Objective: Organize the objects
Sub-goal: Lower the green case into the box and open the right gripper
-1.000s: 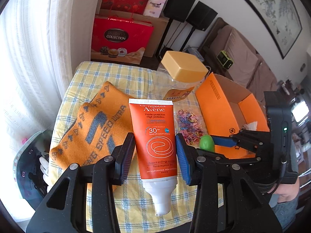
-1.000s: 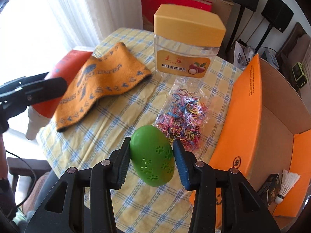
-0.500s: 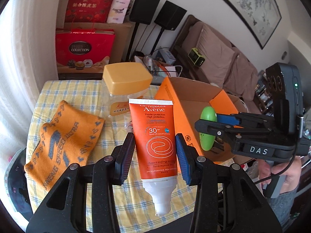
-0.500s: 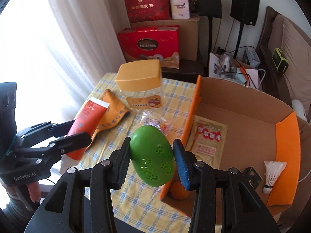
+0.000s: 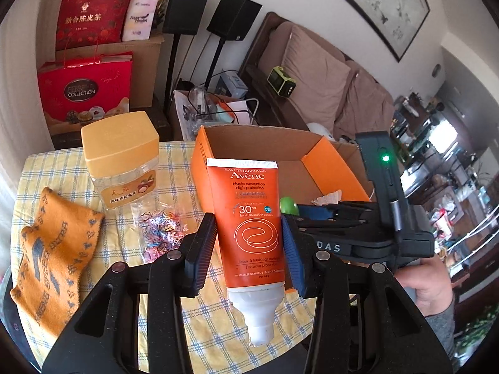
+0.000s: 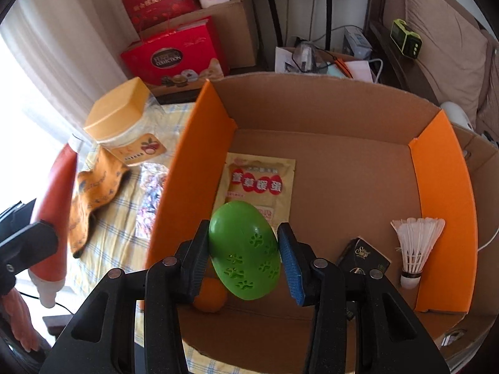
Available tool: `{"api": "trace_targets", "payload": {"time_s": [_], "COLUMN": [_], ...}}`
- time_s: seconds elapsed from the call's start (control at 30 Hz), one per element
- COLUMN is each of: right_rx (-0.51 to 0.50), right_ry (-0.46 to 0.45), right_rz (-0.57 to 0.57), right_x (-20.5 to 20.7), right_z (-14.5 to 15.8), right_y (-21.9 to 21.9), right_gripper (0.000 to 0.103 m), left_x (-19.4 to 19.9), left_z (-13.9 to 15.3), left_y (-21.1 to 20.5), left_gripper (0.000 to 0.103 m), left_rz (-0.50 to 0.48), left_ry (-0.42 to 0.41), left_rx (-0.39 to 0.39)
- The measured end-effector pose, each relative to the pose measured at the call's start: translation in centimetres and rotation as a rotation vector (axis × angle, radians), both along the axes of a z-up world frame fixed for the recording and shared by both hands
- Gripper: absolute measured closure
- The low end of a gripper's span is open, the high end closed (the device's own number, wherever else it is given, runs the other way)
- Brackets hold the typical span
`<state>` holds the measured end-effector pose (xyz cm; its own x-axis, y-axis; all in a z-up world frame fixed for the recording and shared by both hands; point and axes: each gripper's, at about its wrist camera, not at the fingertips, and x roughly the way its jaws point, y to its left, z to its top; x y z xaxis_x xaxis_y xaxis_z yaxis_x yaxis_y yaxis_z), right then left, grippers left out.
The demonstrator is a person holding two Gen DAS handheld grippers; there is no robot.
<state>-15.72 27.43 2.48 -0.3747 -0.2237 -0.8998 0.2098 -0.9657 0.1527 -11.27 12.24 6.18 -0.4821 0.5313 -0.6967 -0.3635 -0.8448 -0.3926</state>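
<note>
My left gripper [image 5: 248, 251] is shut on an orange sunscreen tube [image 5: 249, 215], cap toward me, held above the checked tablecloth [image 5: 218, 327] beside the orange cardboard box [image 5: 199, 168]. My right gripper [image 6: 243, 258] is shut on a green plastic egg [image 6: 244, 251] and holds it over the inside of the box [image 6: 343, 168]. The right gripper [image 5: 299, 212] and the egg [image 5: 288, 205] also show in the left wrist view, over the box. The tube [image 6: 53, 205] shows at the left of the right wrist view.
The box holds a yellow packet [image 6: 259, 180], a shuttlecock [image 6: 416, 243], a small dark box [image 6: 363, 255] and an orange ball [image 6: 210, 294]. On the table lie a clear jar with a yellow lid [image 5: 121, 155], a bag of rubber bands [image 5: 160, 230] and an orange cloth [image 5: 53, 255].
My right gripper has carried the egg from above the table to over the inside of the box. My left gripper has moved right with the tube, toward the box.
</note>
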Motion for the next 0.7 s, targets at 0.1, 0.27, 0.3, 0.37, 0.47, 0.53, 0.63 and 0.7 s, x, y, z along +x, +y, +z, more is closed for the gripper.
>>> {"api": "trace_targets", "payload": {"time_s": [0.1, 0.27, 0.3, 0.37, 0.47, 0.53, 0.63, 0.7], "right_rx": [0.018, 0.023, 0.007, -0.03, -0.047, -0.043, -0.061, -0.063], "right_ry": [-0.048, -0.097, -0.11, -0.12, -0.085, -0.057, -0.014, 0.02], "right_rz": [-0.003, 0.001, -0.001, -0.006, -0.025, -0.037, -0.059, -0.056], "right_x": [-0.6, -1.2, -1.3, -1.4, -1.1, -0.6, 0.2, 0.8], "right_z": [-1.9, -3.6, -3.8, -3.9, -3.2, -2.4, -0.8, 0.4], "right_y": [0.0, -0.3, -0.3, -0.1, 0.5, 1.2, 2.6, 3.5], "right_gripper": [0.059, 0.059, 0.058, 0.058, 0.054, 0.054, 0.054, 0.054], "left_x": [-0.4, -0.6, -0.7, -1.0, -1.1, -1.2, -1.4, -1.5], "left_z": [-0.6, -1.1, -1.2, -1.4, -1.6, -1.5, -1.3, -1.2], "left_y": [0.6, 0.9, 0.9, 0.8, 1.1, 1.4, 2.1, 2.8], "left_gripper": [0.063, 0.063, 0.063, 0.063, 0.063, 0.063, 0.063, 0.063], "left_rz": [0.0, 0.006, 0.007, 0.008, 0.005, -0.001, -0.013, -0.026], "left_ry": [-0.012, -0.024, -0.025, -0.03, -0.033, -0.031, -0.029, -0.028], "left_rx": [-0.005, -0.012, -0.016, -0.022, -0.03, -0.033, -0.038, -0.041]}}
